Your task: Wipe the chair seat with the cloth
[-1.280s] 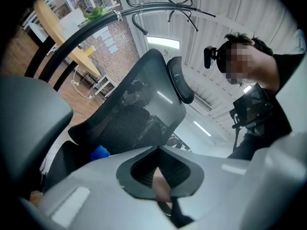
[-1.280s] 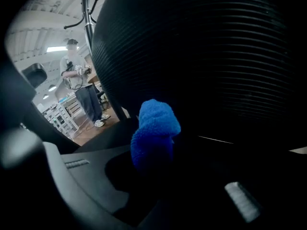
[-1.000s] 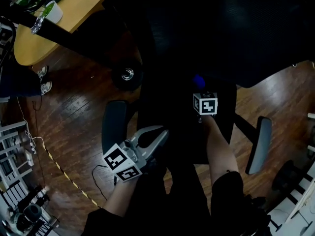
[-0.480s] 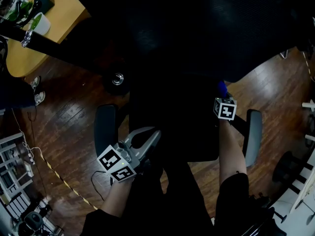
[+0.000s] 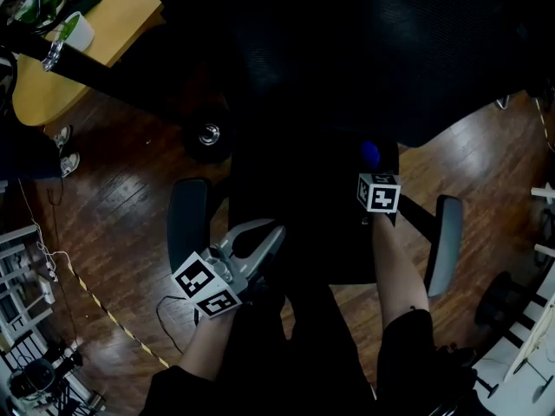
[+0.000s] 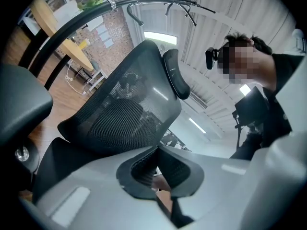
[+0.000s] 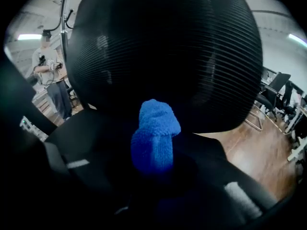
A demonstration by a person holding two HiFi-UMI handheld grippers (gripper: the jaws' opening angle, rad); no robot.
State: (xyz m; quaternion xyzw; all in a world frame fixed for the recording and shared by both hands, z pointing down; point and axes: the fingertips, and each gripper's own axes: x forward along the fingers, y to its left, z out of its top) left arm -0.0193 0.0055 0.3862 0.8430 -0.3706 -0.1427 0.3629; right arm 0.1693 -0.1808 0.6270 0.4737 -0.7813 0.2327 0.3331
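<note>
We hold the right gripper [image 5: 373, 172] clamped on a bunched blue cloth [image 5: 370, 152]. The wad sticks out just past its jaw tips, so the fabric, not the hard jaws, would meet the chair seat [image 5: 316, 232] below it. From the right gripper's own camera the cloth [image 7: 154, 138] stands straight ahead of the jaws, with the ribbed backrest [image 7: 168, 47] rising behind it. That puts the wad toward the back of the seat, on its right side. The seat is so dark that we cannot tell whether the cloth is pressed onto it or hangs just above. The left gripper [image 5: 260, 243] has its jaws together with nothing between them. It sits well to the left of the right gripper, at the seat's front left corner, just beside the left armrest [image 5: 186, 213]. We judge that it is parked there to stay out of the wiping path, and perhaps to steady the chair should it roll. Its own camera looks up past the closed jaws at the mesh backrest [image 6: 129, 114]. As for containers, the only one we see is far beyond the left gripper, on the wooden table [image 5: 113, 24]: a white pot [image 5: 76, 31] with green leaves in it.
</note>
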